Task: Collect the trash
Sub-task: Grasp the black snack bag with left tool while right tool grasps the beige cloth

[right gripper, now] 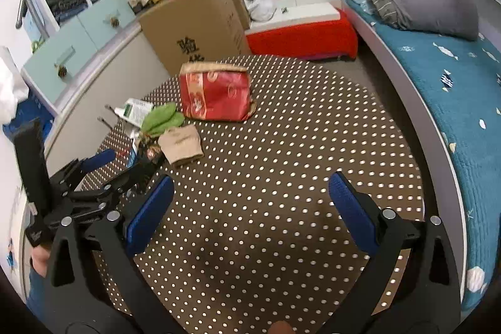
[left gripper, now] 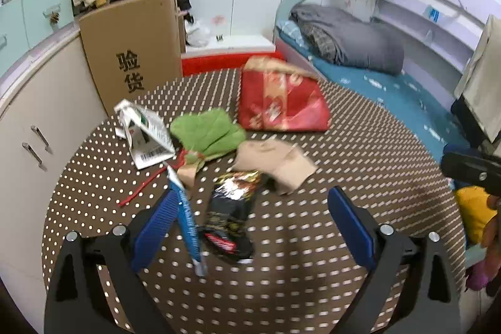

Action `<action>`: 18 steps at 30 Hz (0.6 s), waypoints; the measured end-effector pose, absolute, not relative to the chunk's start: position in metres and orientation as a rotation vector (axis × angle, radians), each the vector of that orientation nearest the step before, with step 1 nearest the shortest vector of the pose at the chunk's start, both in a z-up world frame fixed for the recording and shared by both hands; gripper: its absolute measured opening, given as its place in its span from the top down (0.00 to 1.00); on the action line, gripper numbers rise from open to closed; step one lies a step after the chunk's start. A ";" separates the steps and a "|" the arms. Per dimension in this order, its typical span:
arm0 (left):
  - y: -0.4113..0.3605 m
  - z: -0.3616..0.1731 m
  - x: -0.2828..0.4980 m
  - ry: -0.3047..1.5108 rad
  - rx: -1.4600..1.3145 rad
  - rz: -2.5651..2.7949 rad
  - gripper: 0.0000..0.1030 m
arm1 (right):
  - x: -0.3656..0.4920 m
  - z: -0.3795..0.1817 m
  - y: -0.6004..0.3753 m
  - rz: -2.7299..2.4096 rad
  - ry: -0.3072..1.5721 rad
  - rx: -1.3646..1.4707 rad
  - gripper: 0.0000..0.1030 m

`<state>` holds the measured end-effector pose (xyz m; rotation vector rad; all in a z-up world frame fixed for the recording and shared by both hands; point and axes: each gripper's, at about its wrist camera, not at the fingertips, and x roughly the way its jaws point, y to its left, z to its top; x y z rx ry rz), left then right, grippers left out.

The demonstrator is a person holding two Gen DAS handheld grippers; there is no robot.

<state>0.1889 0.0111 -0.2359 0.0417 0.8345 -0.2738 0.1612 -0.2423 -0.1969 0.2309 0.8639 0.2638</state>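
- left gripper (left gripper: 253, 227) hangs low over the dotted brown counter (left gripper: 313, 287), jaws spread wide; a thin blue strip wrapper (left gripper: 188, 224) stands on edge just beside its left pad, and whether it touches the pad cannot be told
- between the left gripper's fingers lies a black snack wrapper (left gripper: 233, 215), flat on the counter and gripped by nothing
- right gripper (right gripper: 250, 208) is also wide open, with only bare counter between its pads, well apart from the trash; the left gripper shows at its left, over the pile
- just past the black wrapper sits a crumpled tan paper piece (left gripper: 275, 161), and to its left a green leaf-shaped scrap (left gripper: 208, 130) with a red string (left gripper: 141, 188) trailing out beside it
- a torn white carton with a barcode (left gripper: 145, 133) lies at the left edge of the pile
- further back stands a red and gold bag (left gripper: 281, 97), upright on the counter
- behind the counter a cardboard box (left gripper: 131, 52) leans by the cabinets, and a bed (right gripper: 438, 68) with a grey blanket runs along the right
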 end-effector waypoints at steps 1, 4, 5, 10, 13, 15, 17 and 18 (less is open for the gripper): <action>0.013 -0.240 0.192 0.849 0.043 -0.282 0.22 | 0.163 -0.199 -0.241 0.269 0.870 0.229 0.06; 0.016 -0.252 0.203 0.901 0.052 -0.325 0.40 | 0.169 -0.205 -0.234 0.279 0.885 0.216 0.06; 0.015 -0.255 0.205 0.907 0.069 -0.334 0.42 | 0.172 -0.207 -0.232 0.281 0.892 0.212 0.06; 0.010 -0.263 0.207 0.913 0.145 -0.347 0.55 | 0.186 -0.213 -0.222 0.303 0.908 0.182 0.06; 0.019 -0.262 0.208 0.907 0.112 -0.349 0.74 | 0.201 -0.220 -0.209 0.307 0.926 0.139 0.06; 0.029 -0.262 0.208 0.915 0.063 -0.356 0.76 | 0.216 -0.229 -0.194 0.319 0.956 0.111 0.06; 0.034 -0.263 0.203 0.905 0.065 -0.344 0.76 | 0.228 -0.236 -0.176 0.358 0.977 0.078 0.06; 0.038 -0.263 0.200 0.903 0.052 -0.341 0.76 | 0.232 -0.239 -0.167 0.374 0.981 0.061 0.06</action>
